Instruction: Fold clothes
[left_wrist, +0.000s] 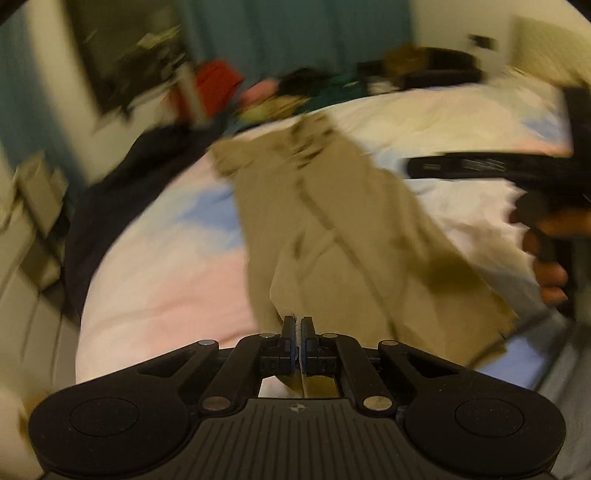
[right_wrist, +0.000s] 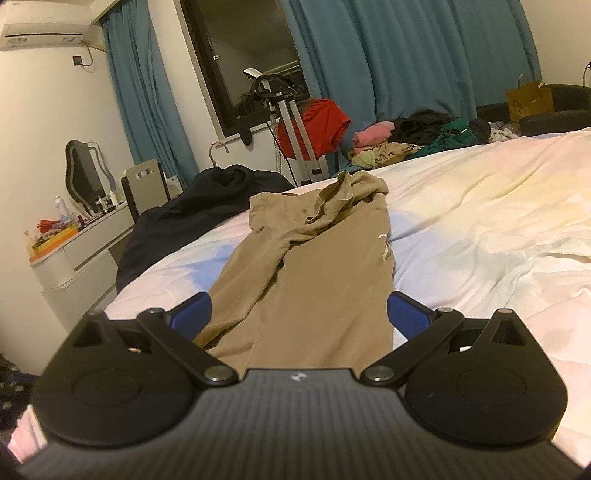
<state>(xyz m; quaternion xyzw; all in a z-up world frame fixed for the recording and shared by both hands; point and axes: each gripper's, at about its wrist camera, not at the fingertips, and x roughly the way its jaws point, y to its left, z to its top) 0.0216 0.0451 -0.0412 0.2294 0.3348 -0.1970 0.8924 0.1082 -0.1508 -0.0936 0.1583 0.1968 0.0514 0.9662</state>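
On the bed (right_wrist: 480, 221), the left gripper (left_wrist: 298, 325) is clenched on the tan garment's (right_wrist: 306, 266) hem; the right gripper (right_wrist: 299, 314) gapes, empty. Carry the hem over evenly, avoiding bunching.

Khaki shirt (right_wrist: 314, 266): plain tan fabric, lying lengthwise on the pastel bedsheet (right_wrist: 480, 221), collar end rumpled at the far side, near hem edge pinched up.

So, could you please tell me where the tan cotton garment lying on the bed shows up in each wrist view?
Left wrist: tan cotton garment runs centre, its near edge pinched in the left gripper.
Right wrist: garment lies centre, beyond the open right gripper.
Shared landmark: red cloth behind the bed.
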